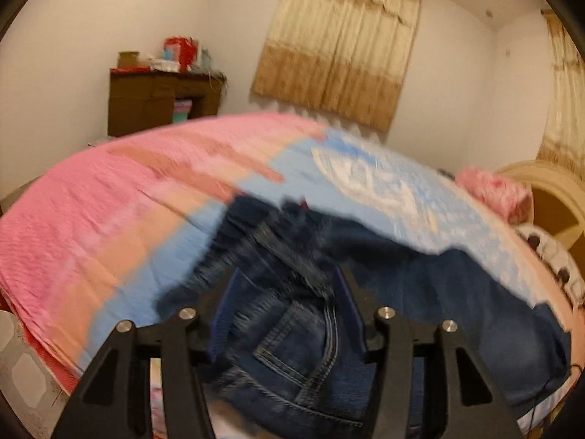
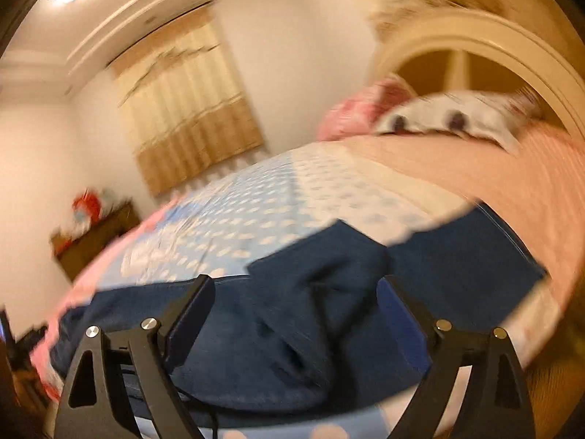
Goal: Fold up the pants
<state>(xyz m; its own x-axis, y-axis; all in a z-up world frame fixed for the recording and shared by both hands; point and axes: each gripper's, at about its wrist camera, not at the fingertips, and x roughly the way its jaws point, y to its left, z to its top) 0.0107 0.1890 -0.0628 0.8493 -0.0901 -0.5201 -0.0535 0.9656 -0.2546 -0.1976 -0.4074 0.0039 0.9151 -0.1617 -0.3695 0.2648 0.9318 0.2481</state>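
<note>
We have the jeans [image 1: 420, 292] lying on the bed [image 1: 91, 219], near edge, for folding. Left gripper [image 1: 285, 292] half open over the waistband, not pinching; right gripper [image 2: 296, 303] wide open above the legs, cloth released.

The pants [image 1: 420, 292] lie on the bed [image 1: 91, 219], low in both frames. A pillow [image 1: 497, 192] sits at mid right of the left view, a cabinet [image 1: 161, 102] upper left, a curtain [image 1: 340, 47] top centre.
</note>
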